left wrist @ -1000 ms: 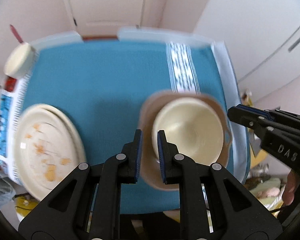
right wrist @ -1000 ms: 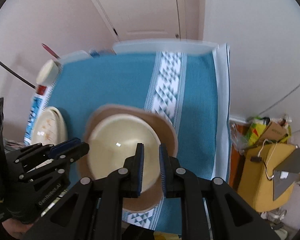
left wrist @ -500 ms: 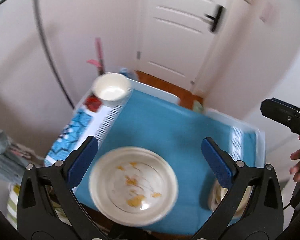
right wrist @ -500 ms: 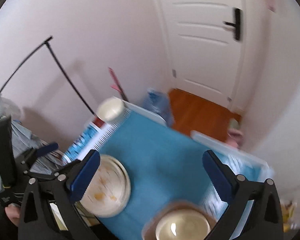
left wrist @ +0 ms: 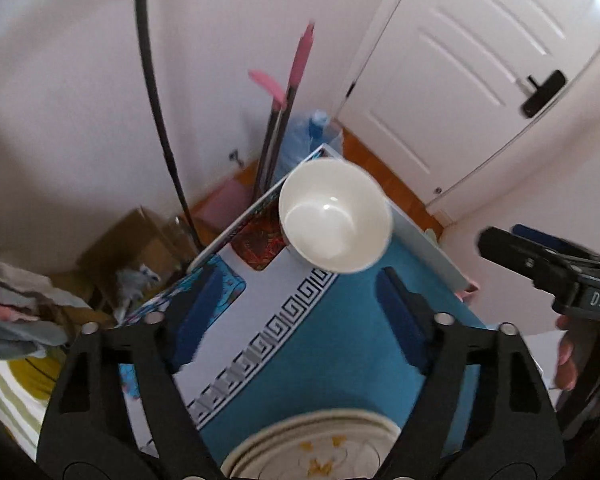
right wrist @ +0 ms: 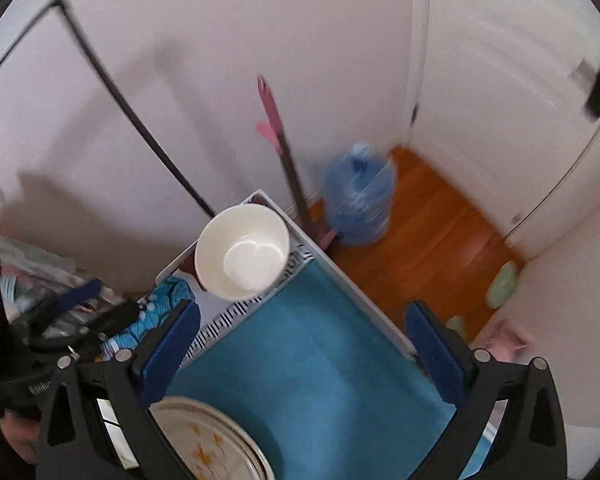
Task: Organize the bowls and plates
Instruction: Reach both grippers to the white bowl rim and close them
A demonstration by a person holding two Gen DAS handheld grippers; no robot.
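Nearest the left camera, the left claw is spread wide and holds nothing; the right claw is likewise wide and empty. Just beyond the claws, a stack of cream plates with orange flower marks rests at the near edge of the blue cloth covering the surface. Farther on, 1 white bowl stands upright at the far corner, on the cloth's patterned border. Past the surface, a pink-handled mop leans at the wall beside a blue water jug, near the white door.
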